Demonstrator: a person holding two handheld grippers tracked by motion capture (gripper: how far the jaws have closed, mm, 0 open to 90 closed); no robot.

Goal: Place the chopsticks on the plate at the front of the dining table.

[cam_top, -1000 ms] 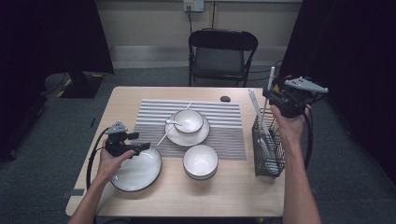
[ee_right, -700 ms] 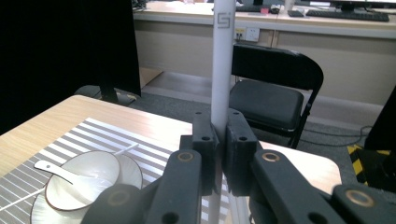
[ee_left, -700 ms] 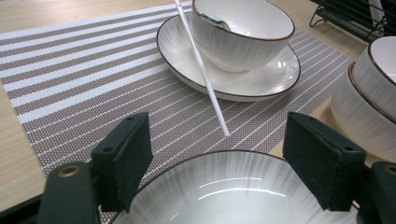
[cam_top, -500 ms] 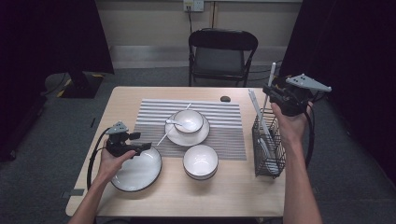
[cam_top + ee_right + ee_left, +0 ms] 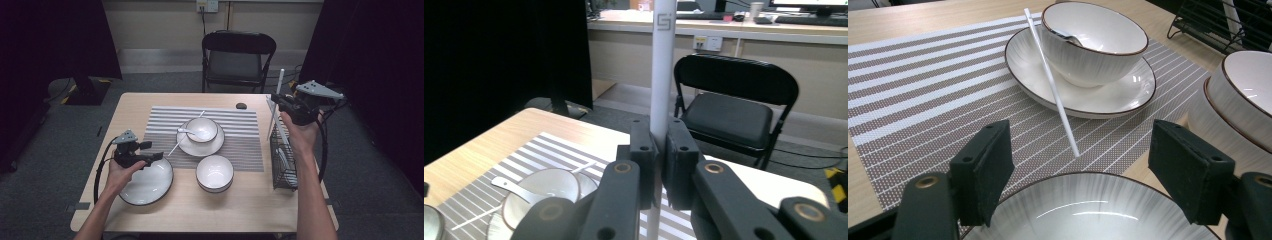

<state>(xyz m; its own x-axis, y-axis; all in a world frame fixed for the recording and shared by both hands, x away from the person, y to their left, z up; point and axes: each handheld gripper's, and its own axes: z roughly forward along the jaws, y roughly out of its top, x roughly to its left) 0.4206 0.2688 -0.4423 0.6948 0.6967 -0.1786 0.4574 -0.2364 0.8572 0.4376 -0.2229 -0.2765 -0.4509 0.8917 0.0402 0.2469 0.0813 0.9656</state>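
My right gripper (image 5: pixel 286 104) is raised over the table's right edge, shut on a white chopstick (image 5: pixel 276 100) that stands nearly upright above the black wire rack (image 5: pixel 285 160). In the right gripper view the chopstick (image 5: pixel 662 65) rises between the closed pads (image 5: pixel 644 155). My left gripper (image 5: pixel 155 157) hovers open at the far rim of a white, brown-rimmed plate (image 5: pixel 147 182). The left gripper view shows both pads (image 5: pixel 988 170) apart over the plate (image 5: pixel 1088 205), not touching it. A second white chopstick (image 5: pixel 1053 85) leans on the saucer (image 5: pixel 1128 95).
A bowl with a spoon (image 5: pixel 201 129) sits on its saucer on the striped mat (image 5: pixel 240 145). Stacked bowls (image 5: pixel 215 172) stand near the front. A small dark object (image 5: pixel 241 105) lies at the far edge. A black folding chair (image 5: pixel 238 55) stands behind the table.
My right gripper has drifted slightly left with the chopstick still in it. The left gripper and the dishes have stayed put.
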